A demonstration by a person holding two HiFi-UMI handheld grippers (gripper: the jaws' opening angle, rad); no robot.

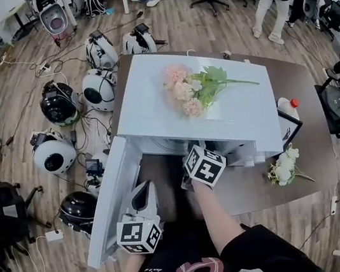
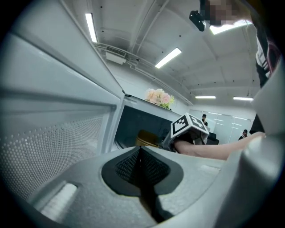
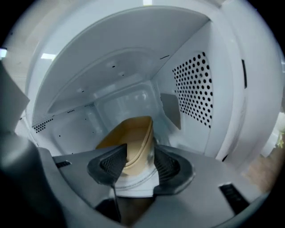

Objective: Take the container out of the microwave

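A white microwave [image 1: 231, 115] stands on the brown table [image 1: 300, 84], its door [image 1: 112, 193] swung open to the left. A tan container [image 3: 133, 138] sits inside the cavity and also shows through the opening in the left gripper view [image 2: 147, 139]. My right gripper [image 3: 136, 164] reaches into the cavity, its pads on either side of the container's near wall and pressing on it. In the head view only its marker cube [image 1: 204, 165] shows; the fingertips are hidden inside. My left gripper [image 2: 140, 162] is shut with nothing in it, just beside the open door [image 1: 145, 189].
Pink artificial flowers [image 1: 191, 90] lie on the microwave's top. A white flower sprig [image 1: 285, 168], a white bottle with a red cap [image 1: 288, 108] and a black frame [image 1: 288, 128] are on the table to the right. Round robot units [image 1: 54, 155] and cables crowd the floor on the left.
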